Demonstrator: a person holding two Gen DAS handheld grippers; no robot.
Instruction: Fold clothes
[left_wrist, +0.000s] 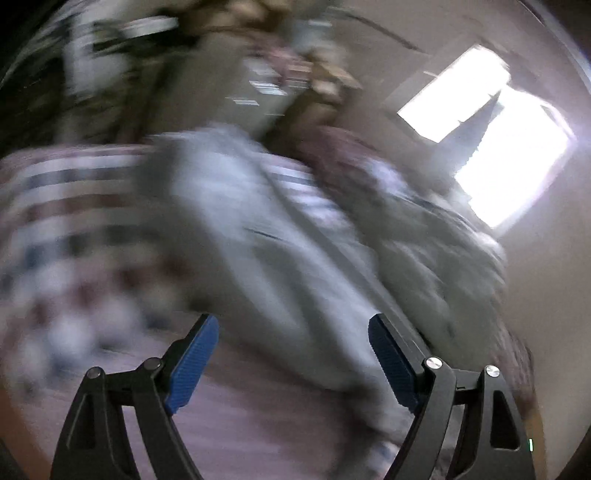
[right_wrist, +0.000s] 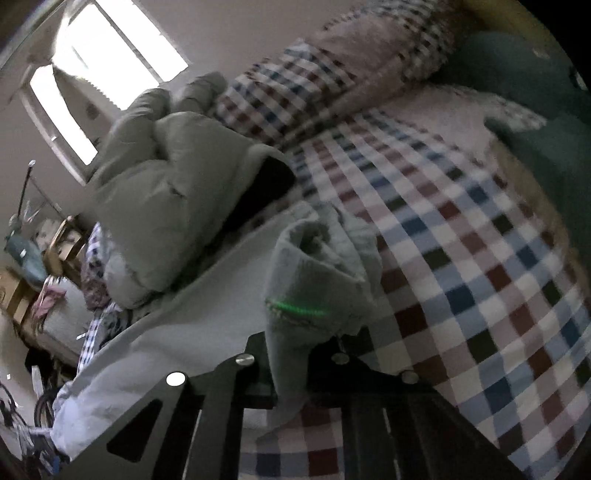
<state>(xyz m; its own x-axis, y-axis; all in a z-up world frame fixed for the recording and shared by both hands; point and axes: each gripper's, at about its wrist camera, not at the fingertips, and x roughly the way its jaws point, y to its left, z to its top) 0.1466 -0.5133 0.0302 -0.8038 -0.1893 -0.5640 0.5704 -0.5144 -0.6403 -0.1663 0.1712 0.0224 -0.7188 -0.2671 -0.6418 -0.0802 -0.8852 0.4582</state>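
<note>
No text, label, brand, number or sign can be read in either view; the left wrist picture is smeared by motion blur, and the right wrist picture shows only patterns, not lettering, on the checked bedsheet (right_wrist: 461, 236)
</note>
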